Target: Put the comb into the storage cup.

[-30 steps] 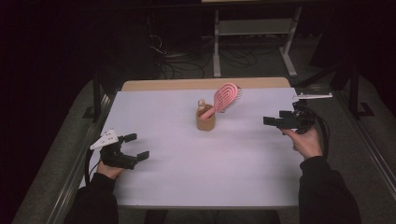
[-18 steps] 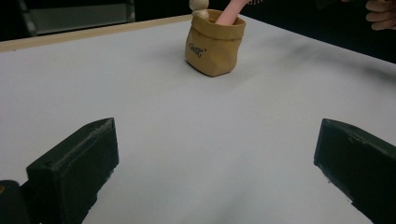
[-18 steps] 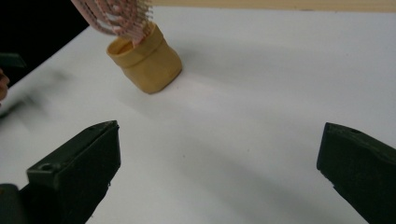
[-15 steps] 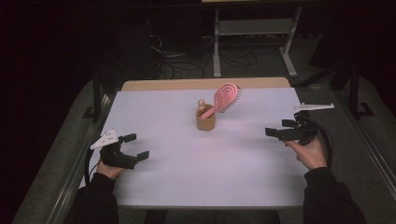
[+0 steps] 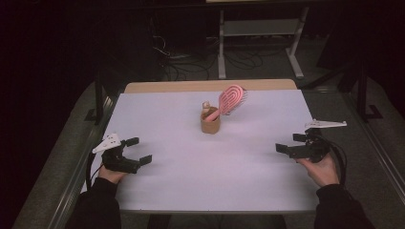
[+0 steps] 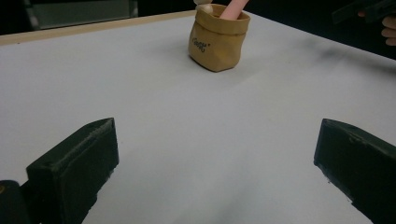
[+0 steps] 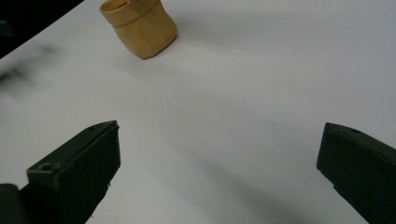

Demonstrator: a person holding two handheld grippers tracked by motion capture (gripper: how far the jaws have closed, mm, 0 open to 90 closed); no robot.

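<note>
A small tan pouch (image 5: pixel 210 125) stands upright at the table's middle back. A pink hairbrush (image 5: pixel 230 99) leans out of it to the right, beside a small beige item (image 5: pixel 206 106). My left gripper (image 5: pixel 139 150) rests near the front left edge, open and holding nothing. Over at the right edge my right gripper (image 5: pixel 289 143) is open and also holds nothing. The left gripper view has the pouch (image 6: pixel 218 41) far ahead between the wide jaws of the left gripper (image 6: pixel 215 172). In the right gripper view the pouch (image 7: pixel 140 25) sits at upper left, well beyond the right gripper (image 7: pixel 217 172).
A white sheet (image 5: pixel 191 181) covers the table, with a wooden strip (image 5: pixel 157 87) along its back edge. Behind the table stand a metal frame (image 5: pixel 222 43) and floor cables (image 5: pixel 181 57). Dark rails run along both table sides.
My right gripper has drawn back toward the person and slightly right, away from the pouch. The left gripper has barely moved.
</note>
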